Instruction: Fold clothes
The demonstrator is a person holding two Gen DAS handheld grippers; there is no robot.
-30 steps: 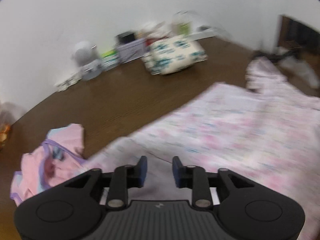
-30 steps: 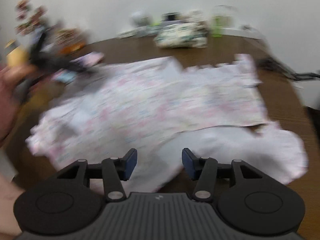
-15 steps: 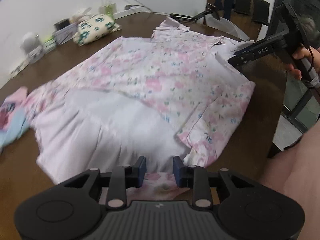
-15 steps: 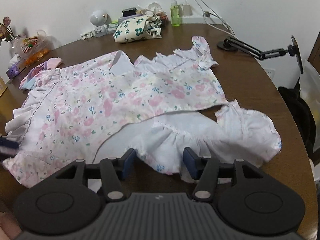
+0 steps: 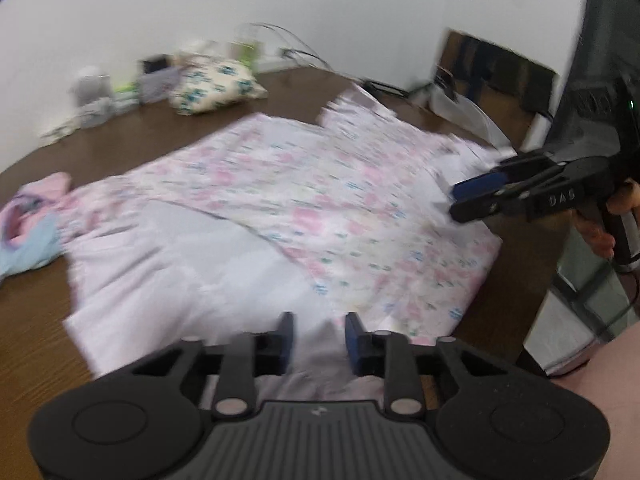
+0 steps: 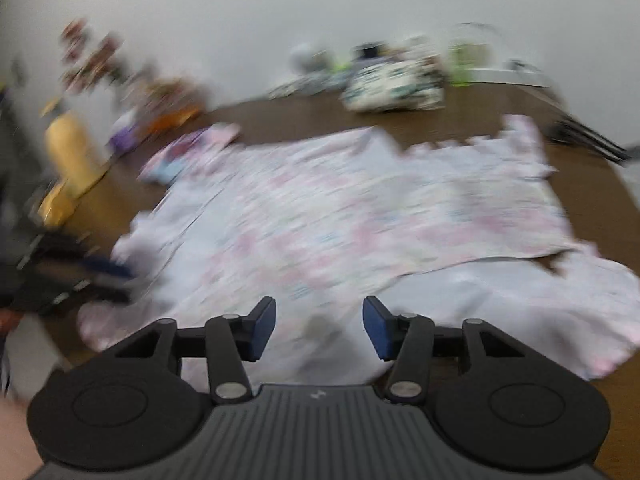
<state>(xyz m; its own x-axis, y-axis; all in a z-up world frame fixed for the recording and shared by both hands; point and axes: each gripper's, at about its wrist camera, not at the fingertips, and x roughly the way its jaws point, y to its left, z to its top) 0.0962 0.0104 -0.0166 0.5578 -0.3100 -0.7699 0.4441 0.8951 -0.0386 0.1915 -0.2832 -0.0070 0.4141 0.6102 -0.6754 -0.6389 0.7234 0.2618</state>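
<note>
The floral dress (image 5: 320, 200) lies spread flat on the brown worktop (image 5: 132, 140), partly folded, so its pale lining faces up along the near edge. Left of the dress, just beside its ruffled hem, sits a small pink and blue garment (image 5: 28, 224). Behind the dress, near the white wall, a floral pouch (image 5: 216, 84) rests among blurred small items.

At the near edge of the dress, the left claw (image 5: 318, 336) has its jaws closing, with pale dress fabric between the blue pads; whether the pads already press the cloth, I cannot tell through the blur.

In the right wrist view, the dress (image 6: 360, 216) fills the middle of the worktop (image 6: 480, 104), and a yellow bottle (image 6: 68, 156) stands left of it. The right claw (image 6: 319, 326) sits over the near hem of the dress, its jaws closing, cloth lying beneath the gap and the pads clear of it. At the right edge of the dress in the left wrist view, this right claw (image 5: 476, 196) is held by a hand (image 5: 612, 216).
</note>
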